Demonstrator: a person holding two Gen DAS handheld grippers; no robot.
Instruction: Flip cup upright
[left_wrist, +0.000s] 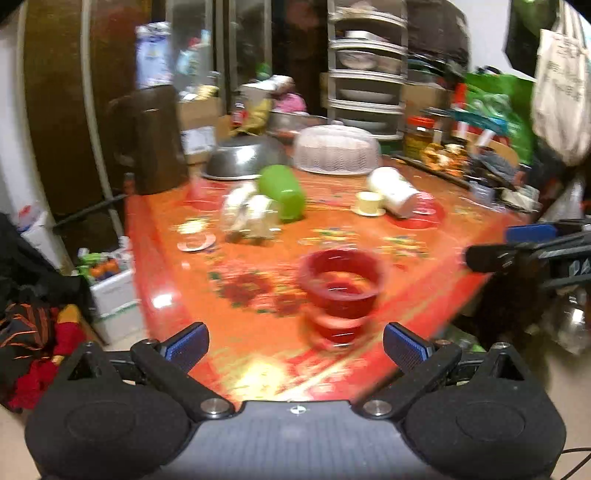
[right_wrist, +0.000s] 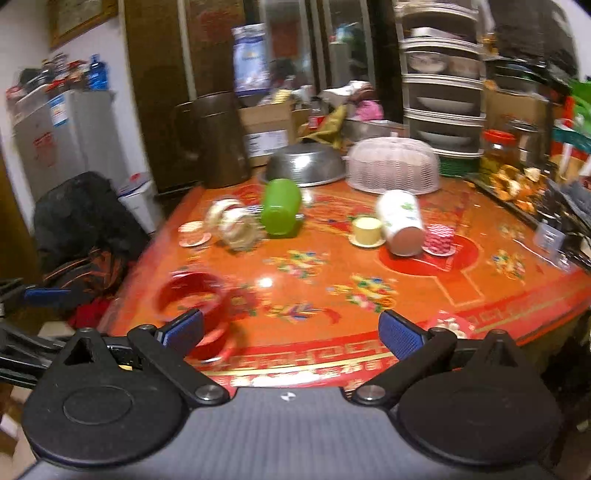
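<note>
A red translucent cup (left_wrist: 341, 291) stands upright, mouth up, near the front edge of the orange-red table (left_wrist: 258, 354). It is blurred in both views and shows at the lower left in the right wrist view (right_wrist: 195, 306). My left gripper (left_wrist: 295, 343) is open and empty, just in front of the cup, not touching it. My right gripper (right_wrist: 291, 334) is open and empty, to the right of the cup. The right gripper's fingertips (left_wrist: 517, 243) reach in from the right edge of the left wrist view.
Further back lie a green cup (left_wrist: 282, 192) on its side, a clear glass jar (left_wrist: 251, 218), a white paper cup (left_wrist: 395, 190) on its side and a small yellow cup (left_wrist: 369, 203). A steel bowl (left_wrist: 243, 157), a mesh food cover (left_wrist: 338, 149) and a dark jug (left_wrist: 155, 136) stand behind.
</note>
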